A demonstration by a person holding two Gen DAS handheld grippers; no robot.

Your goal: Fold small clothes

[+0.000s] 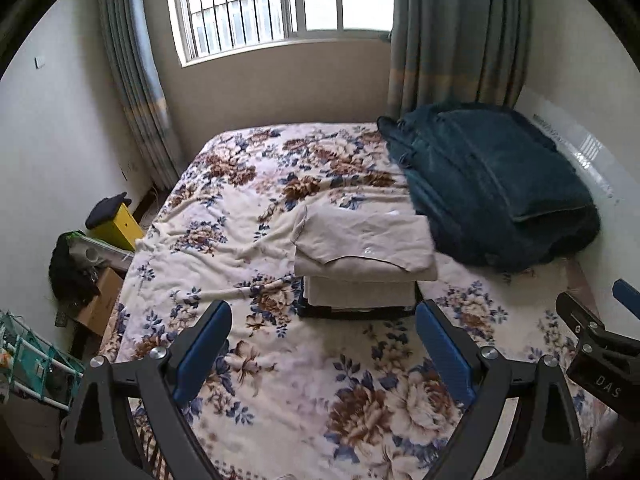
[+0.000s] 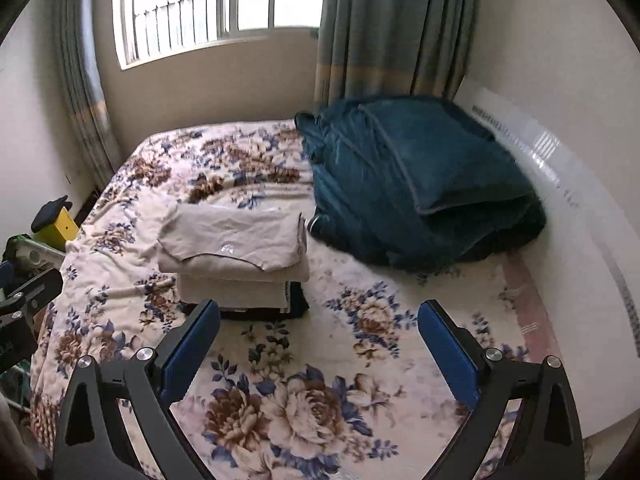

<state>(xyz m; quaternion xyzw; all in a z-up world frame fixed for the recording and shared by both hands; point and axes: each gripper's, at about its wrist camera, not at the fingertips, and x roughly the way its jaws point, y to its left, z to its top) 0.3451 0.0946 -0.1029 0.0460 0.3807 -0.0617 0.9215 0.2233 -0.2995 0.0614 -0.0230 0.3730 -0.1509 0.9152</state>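
Folded clothes (image 1: 362, 264) sit in a small stack near the middle of the bed (image 1: 248, 200), which is covered by a cream blanket with brown and blue flowers. On top lies a beige garment (image 1: 366, 238) with a small pale logo; beneath it a paler folded piece, and at the bottom something dark, possibly black clothing, though its edge is too shadowed to name. Just beside the stack, toward the far right corner, a teal quilt (image 1: 488, 184) is heaped against the wall.

Both claws hang above the near part of the bed, clear of the stack. The left claw (image 1: 324, 354) is spread wide, its blue pads holding nothing. The right claw (image 2: 320, 354) is likewise wide and empty. A yellow box (image 1: 120, 226) stands on the floor left of the bed, under the curtained window (image 1: 280, 4).
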